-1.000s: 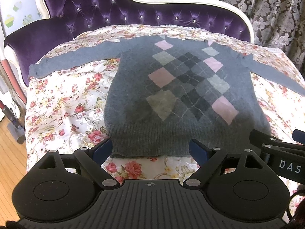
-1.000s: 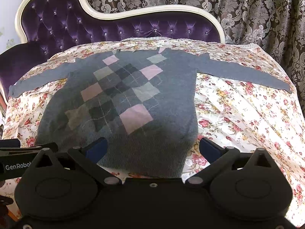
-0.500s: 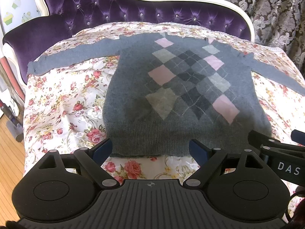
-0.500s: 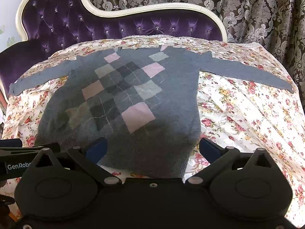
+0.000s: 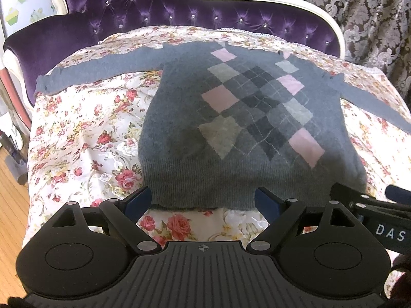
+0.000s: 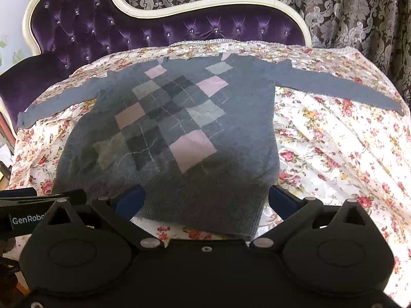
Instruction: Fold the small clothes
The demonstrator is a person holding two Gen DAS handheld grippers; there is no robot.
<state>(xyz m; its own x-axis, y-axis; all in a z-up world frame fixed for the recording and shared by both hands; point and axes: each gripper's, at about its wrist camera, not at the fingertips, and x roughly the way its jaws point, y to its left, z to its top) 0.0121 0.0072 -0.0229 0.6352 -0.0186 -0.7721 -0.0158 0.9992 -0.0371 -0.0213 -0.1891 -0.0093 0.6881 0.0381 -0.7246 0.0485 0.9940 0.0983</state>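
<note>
Nothing had really shifted since the earlier frames: both grippers hung where they were, and the sweater lay just as flat. Nearest, the left gripper (image 5: 203,200) stood spread wide with nothing between its fingers, poised above the left end of the hem (image 5: 205,195) without touching it. The right gripper (image 6: 205,200) was likewise spread and empty, framing the hem's right end, its right finger just outside the sweater's side edge. Beyond them the sweater (image 6: 174,118) lay face up on the floral sheet (image 6: 334,154), hem toward the person, collar toward the purple headboard (image 6: 154,33), both sleeves stretched straight out to the sides. By the look of it no fold had yet been made; this seemed the pause before the first one. The next move would likely call for taking a sleeve (image 5: 102,66) or a side edge and carrying it across the body, which meant lowering onto the knit and pinching only the sweater, not the sheet beneath. Open sheet lay on either side of the body, so there was room for sideways folds; the left cuff reached close to the sheet's edge, and the headboard closed off the far side just behind the collar.
</note>
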